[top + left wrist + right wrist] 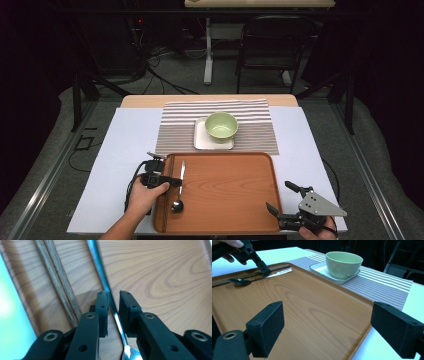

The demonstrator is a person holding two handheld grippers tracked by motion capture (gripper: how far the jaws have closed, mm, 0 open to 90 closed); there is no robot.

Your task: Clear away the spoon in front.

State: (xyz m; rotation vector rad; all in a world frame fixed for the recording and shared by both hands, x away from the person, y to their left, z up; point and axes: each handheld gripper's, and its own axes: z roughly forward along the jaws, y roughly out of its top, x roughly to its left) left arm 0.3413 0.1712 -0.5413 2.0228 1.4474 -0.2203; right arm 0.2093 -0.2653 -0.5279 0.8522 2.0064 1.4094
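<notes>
Now left tool (113, 293) narrow astride spoon (105, 282) | bowl cut off | right tool (329, 327) wide

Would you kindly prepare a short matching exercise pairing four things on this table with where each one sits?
Things:
1. pale green ceramic bowl
2. silver metal spoon
3. dark wooden chopsticks
4. brown-and-white striped placemat

Places:
A. on the orange wooden tray, handle between the left gripper jaws
B. along the tray's left rim, beside the spoon
C. on the white square plate
D. flat on the white table cover, beyond the tray

Pairs: 1-C, 2-A, 3-B, 4-D
</notes>
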